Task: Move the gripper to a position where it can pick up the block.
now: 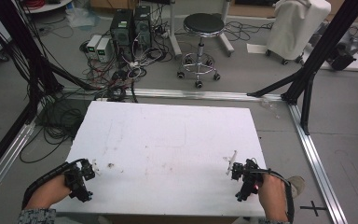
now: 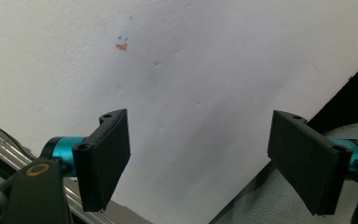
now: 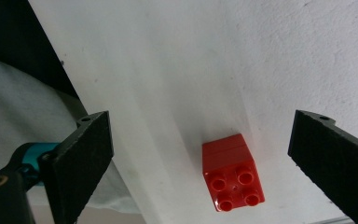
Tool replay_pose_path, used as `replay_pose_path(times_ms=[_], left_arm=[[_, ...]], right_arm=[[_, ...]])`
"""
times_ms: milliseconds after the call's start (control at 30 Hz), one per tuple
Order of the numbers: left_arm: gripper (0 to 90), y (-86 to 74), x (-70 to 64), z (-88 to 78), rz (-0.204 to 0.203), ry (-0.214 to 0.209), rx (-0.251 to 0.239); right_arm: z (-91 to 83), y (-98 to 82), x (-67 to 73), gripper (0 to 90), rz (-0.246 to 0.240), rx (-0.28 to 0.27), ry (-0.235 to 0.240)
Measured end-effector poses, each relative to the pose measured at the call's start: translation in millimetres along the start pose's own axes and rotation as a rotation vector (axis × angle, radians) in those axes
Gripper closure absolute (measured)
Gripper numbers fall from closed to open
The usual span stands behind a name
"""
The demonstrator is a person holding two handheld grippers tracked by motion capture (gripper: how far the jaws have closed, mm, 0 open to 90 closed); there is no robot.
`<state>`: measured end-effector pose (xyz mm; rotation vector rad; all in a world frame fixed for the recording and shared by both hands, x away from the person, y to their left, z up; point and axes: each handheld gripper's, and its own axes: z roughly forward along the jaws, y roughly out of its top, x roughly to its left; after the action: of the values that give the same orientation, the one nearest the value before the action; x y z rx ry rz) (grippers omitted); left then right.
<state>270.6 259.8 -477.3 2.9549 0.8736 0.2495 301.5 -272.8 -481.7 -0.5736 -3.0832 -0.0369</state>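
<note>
— What colours are you seeing?
— You're looking at a red brick [image 3: 233,173] lying on a white table [image 1: 168,135], black jaws, teal gripper fittings.
— Any marks?
— An orange smudge [image 2: 121,46] is showing.

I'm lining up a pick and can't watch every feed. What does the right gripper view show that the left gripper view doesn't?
Right gripper view: a red brick, studs up, on the table between the open right tongs.
Left gripper view: small orange and blue marks on the bare table ahead of the open left tongs.
Both: the white table and, beyond its edge, pale cloth.
</note>
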Motion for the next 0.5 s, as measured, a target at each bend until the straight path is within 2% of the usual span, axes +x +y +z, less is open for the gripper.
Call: replay_pose_path(times_ms=[100, 167, 233, 267, 433, 500], left_arm=[[21.3, -0.4, 0.2, -0.5, -0.001, 0.004, 0.001], [21.3, -0.5, 0.2, -0.7, -0.002, 0.004, 0.000], [21.4, -0.4, 0.0, -0.4, 0.002, 0.007, -0.005], [21.4, -0.3, -0.1, -0.6, 0.003, 0.006, -0.005], [21.4, -0.8, 0.3, -0.3, 0.000, 0.003, -0.005], [21.4, -1.0, 0.4, -0.4, 0.000, 0.004, -0.006]], right_arm=[[0.1, -1.8, 0.2, 5.9, -0.050, 0.008, -0.010], [0.2, -2.2, 0.6, 5.9, -0.045, 0.008, -0.001], [0.7, -3.4, -0.2, 5.9, -0.063, 0.014, -0.016], [0.5, -4.3, -0.6, 5.9, -0.088, 0.010, -0.027], [-1.3, -7.0, -1.4, 5.9, -0.087, 0.008, -0.048], [-1.3, -9.2, -2.1, 5.9, -0.104, 0.010, -0.055]])
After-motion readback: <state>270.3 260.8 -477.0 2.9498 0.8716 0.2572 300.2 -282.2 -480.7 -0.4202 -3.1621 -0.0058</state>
